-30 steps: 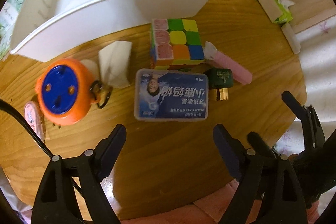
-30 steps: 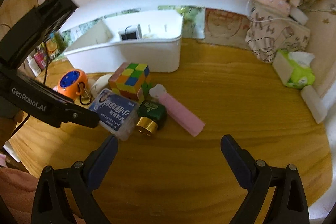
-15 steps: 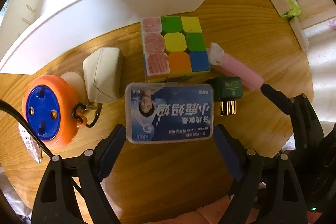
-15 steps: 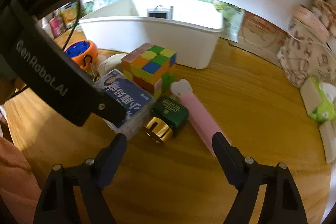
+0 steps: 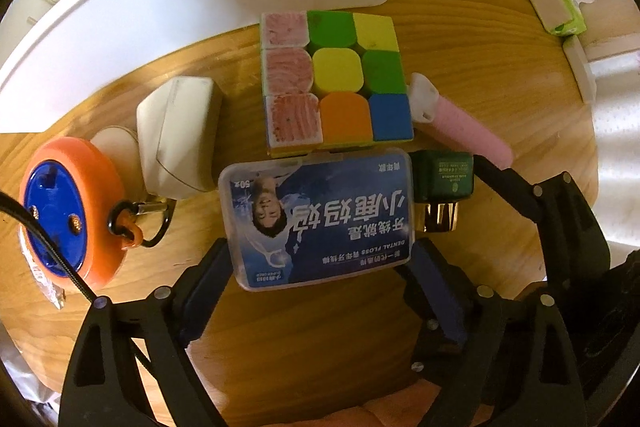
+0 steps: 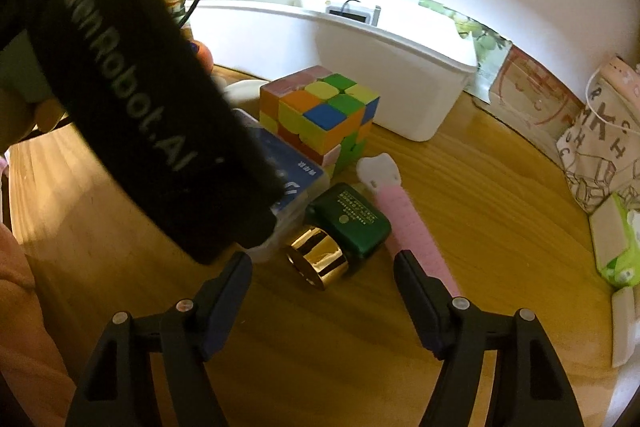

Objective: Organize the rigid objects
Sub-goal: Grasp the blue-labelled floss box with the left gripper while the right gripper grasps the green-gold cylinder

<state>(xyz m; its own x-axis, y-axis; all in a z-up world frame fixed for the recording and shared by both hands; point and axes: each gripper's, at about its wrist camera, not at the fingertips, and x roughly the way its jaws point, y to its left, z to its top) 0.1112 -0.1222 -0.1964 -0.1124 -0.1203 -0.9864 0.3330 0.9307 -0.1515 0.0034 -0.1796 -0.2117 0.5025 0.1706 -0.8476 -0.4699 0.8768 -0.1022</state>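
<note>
Left claw [image 5: 320, 267] astride floss box [image 5: 320, 219] (untouched)

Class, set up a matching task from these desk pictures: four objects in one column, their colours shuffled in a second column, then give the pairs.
Objects
1. floss box
2. reel
3. bottle
4. bin

Colours
A. white
B. green with a gold cap
C. blue label, clear case
D. orange with a blue face

Pairs: 1-C, 2-D, 3-B, 4-A
</note>
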